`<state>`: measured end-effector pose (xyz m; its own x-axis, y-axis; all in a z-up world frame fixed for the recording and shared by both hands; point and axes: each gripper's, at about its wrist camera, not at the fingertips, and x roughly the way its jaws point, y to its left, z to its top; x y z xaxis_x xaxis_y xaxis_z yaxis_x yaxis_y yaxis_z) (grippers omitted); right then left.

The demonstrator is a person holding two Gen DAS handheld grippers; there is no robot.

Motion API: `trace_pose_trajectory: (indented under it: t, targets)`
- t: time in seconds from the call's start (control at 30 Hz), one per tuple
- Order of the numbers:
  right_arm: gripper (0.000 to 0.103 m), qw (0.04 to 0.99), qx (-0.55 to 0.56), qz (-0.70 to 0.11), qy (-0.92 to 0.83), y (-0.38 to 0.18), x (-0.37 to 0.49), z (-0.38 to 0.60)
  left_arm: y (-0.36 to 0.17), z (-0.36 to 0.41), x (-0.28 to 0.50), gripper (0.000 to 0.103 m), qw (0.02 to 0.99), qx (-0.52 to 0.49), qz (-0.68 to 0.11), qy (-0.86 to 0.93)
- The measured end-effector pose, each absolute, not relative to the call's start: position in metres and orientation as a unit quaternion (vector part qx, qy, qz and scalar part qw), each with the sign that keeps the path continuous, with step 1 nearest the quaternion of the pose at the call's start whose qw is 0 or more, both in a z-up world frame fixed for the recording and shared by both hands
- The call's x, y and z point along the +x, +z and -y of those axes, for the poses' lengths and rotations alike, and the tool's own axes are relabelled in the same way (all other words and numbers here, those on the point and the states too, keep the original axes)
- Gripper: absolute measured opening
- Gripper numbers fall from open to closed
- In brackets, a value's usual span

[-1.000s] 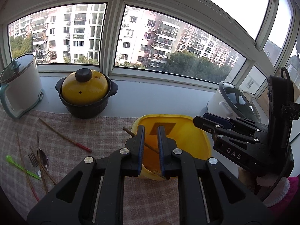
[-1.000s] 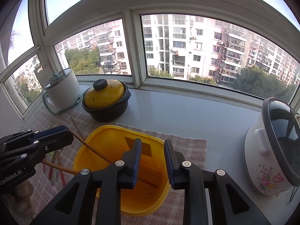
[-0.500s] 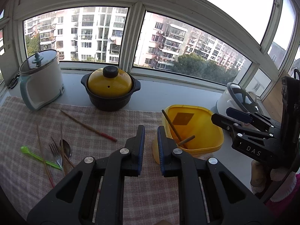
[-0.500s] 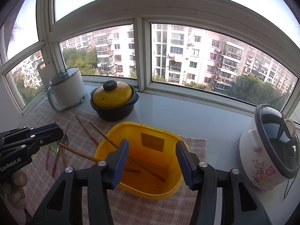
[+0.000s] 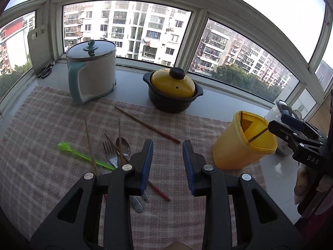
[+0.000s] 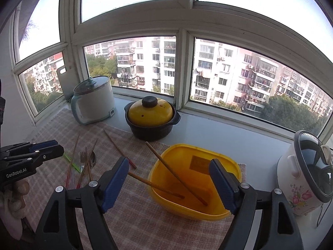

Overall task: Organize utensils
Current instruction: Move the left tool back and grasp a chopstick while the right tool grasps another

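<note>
A yellow plastic container [image 5: 239, 145] stands on the checked cloth and holds two brown chopsticks [image 6: 177, 176]; it also shows in the right wrist view [image 6: 233, 208]. My left gripper [image 5: 167, 162] is open and empty above the cloth, just right of a pile with a fork [image 5: 109, 151], a spoon [image 5: 124, 143], a green plastic spoon [image 5: 83, 155] and several chopsticks [image 5: 90, 143]. One red-tipped chopstick [image 5: 145, 124] lies alone. My right gripper [image 6: 168, 184] is open wide and empty, above the container's near rim.
A white electric pot [image 5: 91, 79] and a black casserole with a yellow lid [image 5: 172, 90] stand on the sill at the back. A flowered rice cooker [image 6: 306, 173] stands right of the container. Scissors [image 5: 44, 70] lie far left. The checked cloth [image 5: 41, 125] covers the counter.
Both grippers have opened; the left was shut, the right nearly shut. The left gripper has swung left and back from the container toward the utensil pile. The right gripper has pulled back.
</note>
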<state>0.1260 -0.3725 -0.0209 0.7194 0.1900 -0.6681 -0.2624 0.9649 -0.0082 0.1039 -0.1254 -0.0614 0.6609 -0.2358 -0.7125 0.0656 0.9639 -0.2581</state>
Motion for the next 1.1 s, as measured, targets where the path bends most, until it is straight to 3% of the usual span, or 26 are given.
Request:
trace_pose_trajectory:
  t: [0.23, 0.67, 1.1]
  targets:
    - [0.084, 0.918, -0.071, -0.349, 0.172, -0.027, 0.128, 0.334, -0.083, 0.062, 0.093, 0.029, 0.898, -0.128, -0.420, -0.032]
    - [0.084, 0.877, -0.092, -0.415, 0.223, -0.063, 0.154, 0.268, -0.138, -0.004, 0.100, 0.029, 0.858, -0.188, -0.477, -0.013]
    - [0.067, 0.835, -0.107, -0.488, 0.229, -0.104, 0.211, 0.226, -0.173, -0.005, 0.128, 0.029, 0.827, -0.218, -0.516, -0.046]
